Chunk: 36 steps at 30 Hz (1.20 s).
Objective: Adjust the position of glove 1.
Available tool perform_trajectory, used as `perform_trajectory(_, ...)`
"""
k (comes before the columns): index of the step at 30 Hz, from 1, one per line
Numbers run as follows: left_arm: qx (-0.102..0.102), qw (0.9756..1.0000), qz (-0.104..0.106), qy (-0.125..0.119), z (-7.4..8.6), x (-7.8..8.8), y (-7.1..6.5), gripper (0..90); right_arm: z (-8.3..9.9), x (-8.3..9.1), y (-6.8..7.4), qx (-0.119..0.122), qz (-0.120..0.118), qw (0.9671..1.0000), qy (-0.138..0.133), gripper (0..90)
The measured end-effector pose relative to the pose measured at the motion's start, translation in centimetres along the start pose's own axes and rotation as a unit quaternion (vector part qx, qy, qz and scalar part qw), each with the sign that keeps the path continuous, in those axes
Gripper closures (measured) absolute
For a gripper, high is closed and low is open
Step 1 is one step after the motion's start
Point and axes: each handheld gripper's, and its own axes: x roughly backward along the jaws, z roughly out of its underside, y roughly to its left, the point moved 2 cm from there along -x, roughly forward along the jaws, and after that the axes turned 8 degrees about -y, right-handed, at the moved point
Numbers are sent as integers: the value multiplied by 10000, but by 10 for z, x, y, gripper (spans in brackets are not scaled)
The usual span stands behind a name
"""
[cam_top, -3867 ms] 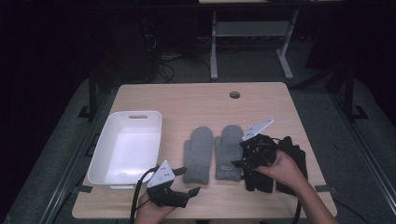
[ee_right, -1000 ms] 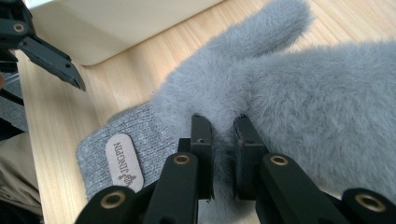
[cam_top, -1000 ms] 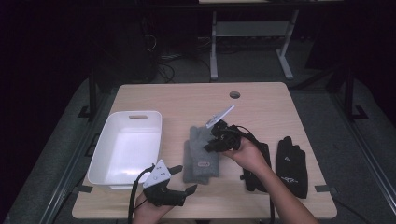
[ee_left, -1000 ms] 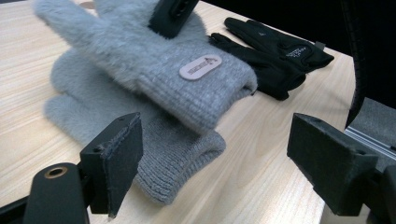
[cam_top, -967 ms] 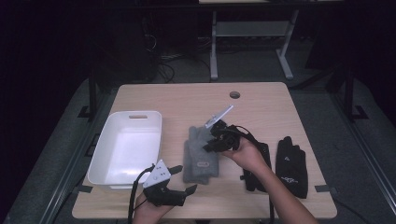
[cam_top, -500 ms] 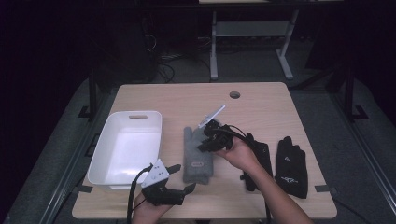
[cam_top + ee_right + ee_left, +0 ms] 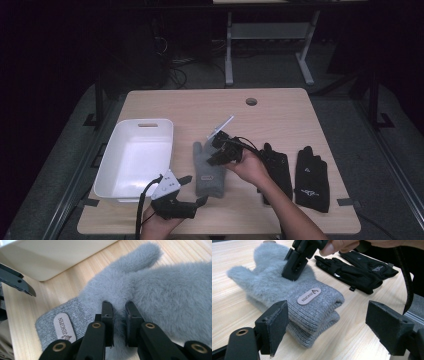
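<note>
Grey mittens [image 7: 209,167]: two stacked, one on the other, flat on the table [image 7: 190,107], mid-front area, just right of the white bin [image 7: 135,155]. Long axis runs near-far in the high view; fingertips point to the far edge, knit cuffs with the label patch [image 7: 309,296] point at the person. Thumb sticks out on the bin side.

Right gripper [image 7: 218,154]: jaws clamped nearly together, pinching the fuzzy pile of the top mitten at mid-palm [image 7: 117,315].

Left gripper [image 7: 187,200]: jaws spread wide, nothing between them, sitting at the front edge just short of the cuffs, not touching.

Clearance: narrow strip of bare wood between thumb and bin wall. Black gloves [image 7: 295,172] lie side by side to the right, near the mittens but apart. Far half of the table bare except a cable hole [image 7: 251,101].
</note>
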Motion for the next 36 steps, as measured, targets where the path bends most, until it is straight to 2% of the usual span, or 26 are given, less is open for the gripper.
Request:
perform_trajectory(3,143,9999,17,55,0,-2,1,187,2,-3,-2,-8,-11,10000,27,777)
perform_trajectory(6,287,9996,58,16,-3,-2,1,198,5,-5,-6,-72,1,10000,52,715)
perform_trajectory(10,374,9993,43,13,-6,-4,1,201,8,-5,-11,-178,43,9998,13,527)
perform_trajectory(12,385,9993,21,28,-7,-6,1,211,9,-1,-14,-297,55,9995,-100,460)
perform_trajectory(18,609,9981,-45,80,-8,-12,1,211,11,15,-29,-519,237,9970,-517,359)
perform_trajectory(21,686,9976,-75,70,-8,-15,3,209,12,19,-40,-650,423,9954,-562,297)
perform_trajectory(24,662,9977,-109,109,-9,-17,4,209,13,21,-51,-804,435,9937,-642,279)
perform_trajectory(29,587,9982,-106,101,-11,-17,3,210,14,21,-69,-1232,415,9881,-824,258)
perform_trajectory(33,588,9982,-93,94,-13,-16,2,209,15,15,-82,-1526,397,9830,-938,255)
perform_trajectory(36,509,9986,-93,94,-14,-16,1,209,17,8,-89,-1662,397,9811,-910,247)
